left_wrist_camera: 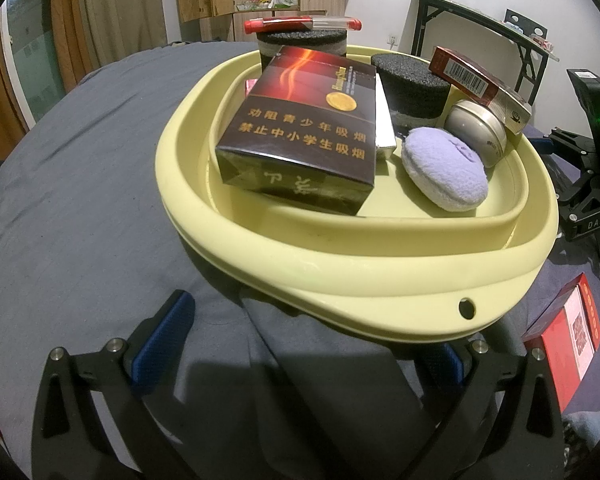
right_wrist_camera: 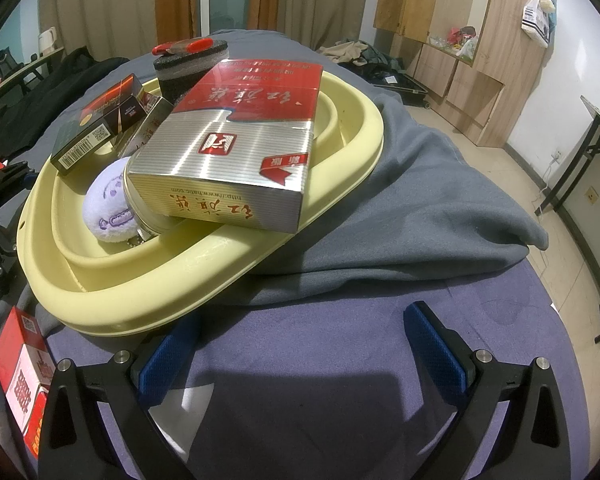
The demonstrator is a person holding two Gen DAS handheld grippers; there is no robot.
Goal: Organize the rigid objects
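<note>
cigarette packs (left_wrist_camera: pixel 300 128) heaped in yellow basin (left_wrist_camera: pixel 340 264)

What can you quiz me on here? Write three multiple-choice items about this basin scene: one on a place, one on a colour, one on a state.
1. Where does the red pen lie?
A. on the black foam cylinder
B. on the grey cloth
C. under the basin

2. What colour is the basin?
A. blue
B. pale yellow
C. white

3. How are the left gripper and right gripper?
A. both shut on boxes
B. one holds the puff
C. both open, holding nothing

Key: 1 A, the pen rests across the cylinder's top behind the dark cigarette box; 2 B, its rim is pale yellow in both views; 3 C, each gripper's blue pads stand wide apart over the cloth.
</note>
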